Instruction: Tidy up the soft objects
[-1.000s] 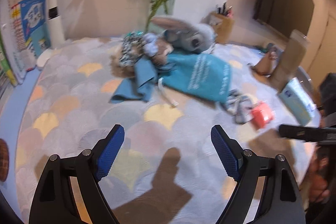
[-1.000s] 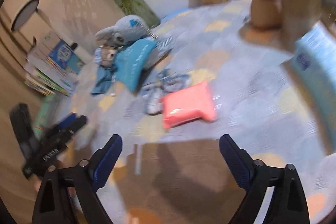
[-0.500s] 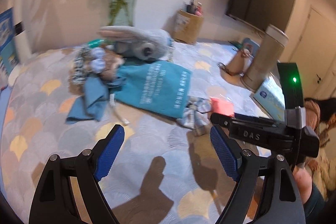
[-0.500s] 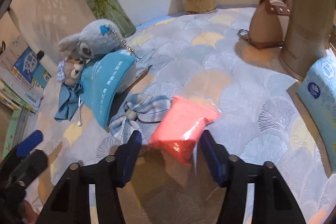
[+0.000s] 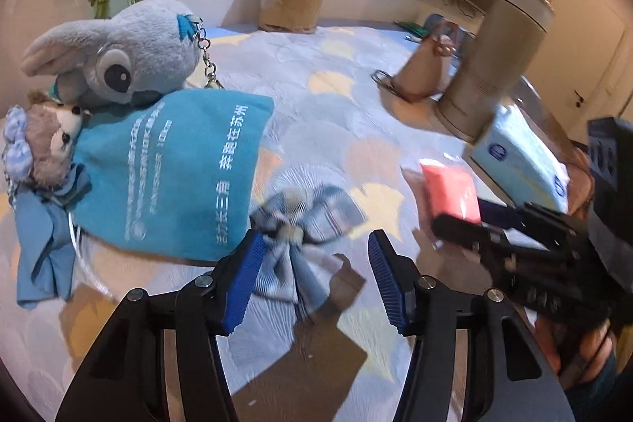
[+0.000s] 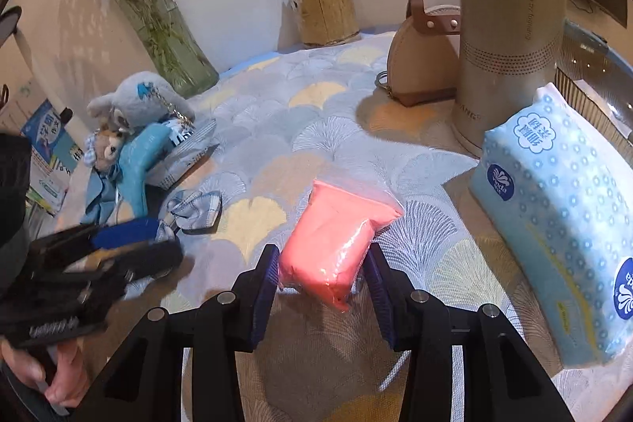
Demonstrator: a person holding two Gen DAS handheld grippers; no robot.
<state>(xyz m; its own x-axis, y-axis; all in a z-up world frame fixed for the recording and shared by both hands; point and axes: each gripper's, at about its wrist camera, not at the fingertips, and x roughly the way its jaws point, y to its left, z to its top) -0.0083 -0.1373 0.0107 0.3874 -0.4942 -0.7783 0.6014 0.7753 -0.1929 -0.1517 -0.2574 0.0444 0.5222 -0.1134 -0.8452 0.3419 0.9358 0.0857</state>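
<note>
A blue plaid bow [image 5: 300,228] lies on the patterned cloth between the fingers of my left gripper [image 5: 314,279]. Its jaws are closing; the right pad still stands clear of the bow. My right gripper [image 6: 322,277] is shut on a pink plastic-wrapped soft pack [image 6: 336,244], pads pressing both its sides. In the left wrist view that pack [image 5: 449,190] shows at the right with the right gripper [image 5: 463,218] on it. At the left lie a grey plush rabbit [image 5: 118,58], a small bear plush [image 5: 51,141] and a teal drawstring bag [image 5: 174,169].
A blue tissue pack [image 6: 561,224] lies close on the right, beside a tall beige appliance [image 6: 510,26] and a brown handbag [image 6: 423,58]. A pen holder [image 6: 324,6] and a glass vase [image 6: 174,58] stand at the back. Books [image 6: 47,153] are stacked at far left.
My left gripper has swung right and down onto the bow and its jaws have narrowed. My right gripper has closed on the pink pack and keeps hold of it.
</note>
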